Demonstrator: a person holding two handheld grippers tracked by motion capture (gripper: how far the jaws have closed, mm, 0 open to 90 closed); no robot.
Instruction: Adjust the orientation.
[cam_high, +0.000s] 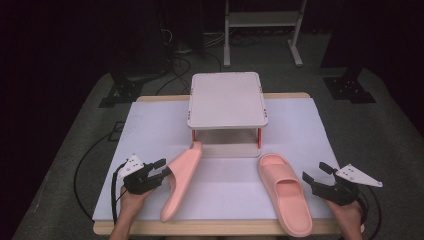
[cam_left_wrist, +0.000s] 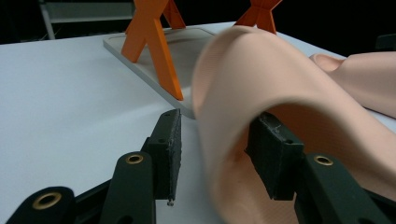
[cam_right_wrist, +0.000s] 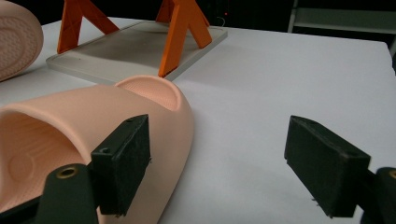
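Left gripper (cam_high: 162, 169) jaws straddle strap of tipped pink slipper (cam_high: 181, 179), not clamped; right gripper (cam_high: 316, 174) spread beside flat slipper (cam_high: 285, 192). Risk: soft strap slips, slipper flops before shelf (cam_high: 227, 100).

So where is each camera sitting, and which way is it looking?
High view: above the person's side, looking forward and down at the table; forearms, left gripper, right gripper.
Left gripper view: on that gripper, looking along its jaws at the left slipper.
Right gripper view: on that gripper, jaws wide apart, beside the right slipper.
Shared: both gripper views show the orange-legged stand.
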